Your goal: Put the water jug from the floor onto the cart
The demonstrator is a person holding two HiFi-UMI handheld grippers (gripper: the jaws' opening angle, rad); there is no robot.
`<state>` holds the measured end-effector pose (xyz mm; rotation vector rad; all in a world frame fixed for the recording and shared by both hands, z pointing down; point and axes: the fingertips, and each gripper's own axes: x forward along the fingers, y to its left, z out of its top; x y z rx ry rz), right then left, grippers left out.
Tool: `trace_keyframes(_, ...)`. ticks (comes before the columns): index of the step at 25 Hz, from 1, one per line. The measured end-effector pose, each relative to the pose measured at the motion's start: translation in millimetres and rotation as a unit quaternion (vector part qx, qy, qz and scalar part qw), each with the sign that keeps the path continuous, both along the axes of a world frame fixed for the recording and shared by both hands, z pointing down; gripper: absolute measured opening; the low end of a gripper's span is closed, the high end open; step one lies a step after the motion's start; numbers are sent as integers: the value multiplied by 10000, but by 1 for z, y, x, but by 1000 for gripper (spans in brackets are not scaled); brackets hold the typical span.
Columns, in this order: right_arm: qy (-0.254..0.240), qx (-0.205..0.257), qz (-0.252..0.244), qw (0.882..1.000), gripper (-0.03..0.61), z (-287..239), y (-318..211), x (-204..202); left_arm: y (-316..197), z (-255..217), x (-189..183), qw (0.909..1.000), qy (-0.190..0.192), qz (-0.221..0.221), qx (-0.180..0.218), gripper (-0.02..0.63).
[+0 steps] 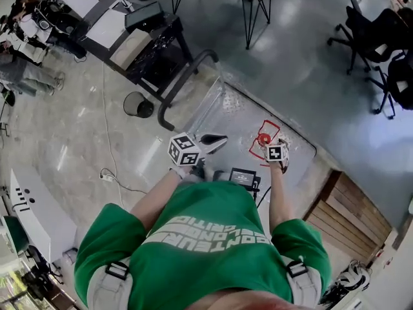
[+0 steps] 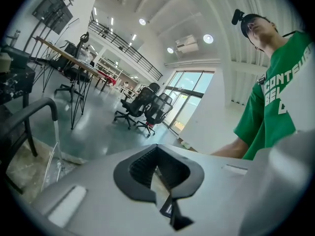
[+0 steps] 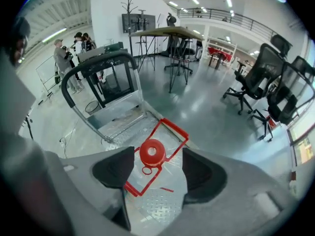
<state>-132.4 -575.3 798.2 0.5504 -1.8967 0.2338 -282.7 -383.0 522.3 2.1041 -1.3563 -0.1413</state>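
The water jug is clear, with a red cap (image 3: 152, 152) and a red frame handle (image 3: 173, 127). It stands upright on the cart's diamond-plate deck (image 3: 162, 205). In the head view its red top (image 1: 264, 137) shows on the deck (image 1: 293, 148). My right gripper (image 3: 157, 168) hovers over the cap, open, with the cap showing between its jaws; in the head view this gripper (image 1: 274, 154) sits beside the red handle. My left gripper (image 2: 160, 173) points up into the room, its pads together around nothing, and in the head view it (image 1: 215, 141) is left of the jug.
The cart's dark push handle (image 1: 187, 76) rises at the deck's far left end. A black bin (image 1: 137, 104) and a black rack (image 1: 148, 44) stand beyond it. Office chairs (image 1: 374, 37) are at the far right, a wooden pallet (image 1: 348, 205) near right, a white cable (image 1: 106, 108) on the floor.
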Motion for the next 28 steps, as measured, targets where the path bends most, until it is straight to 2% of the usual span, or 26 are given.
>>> trace_keyframes(2,-349,158,162,9991,268,-26,4,4,5,-4,1,9999,26,118,96,9)
trace_keyframes(5,-937,472,219,9942,129,-73,15,-1,16,-10,2,9992,65,304,257,9)
trace_keyframes(9,-1383,834,237,9866,-3,-135,40,-4,31,-20,3,9977,110,509,442,9)
trace_keyframes(15,-1876,1325,215,9730,-6,-209,87,-9,53,-28,1,9948,164,733,691,9)
trace_keyframes(20,-1979,1677,394,9650,-6,-247,117,12,67,-32,4,9923,195,922,802,9)
trace_keyframes(23,-1963,1728,502,9639,-6,-263,135,28,74,-35,8,9919,246,962,791,9)
trace_keyframes(28,-1966,1757,412,9637,-6,-273,156,36,80,-37,11,9917,290,899,869,9)
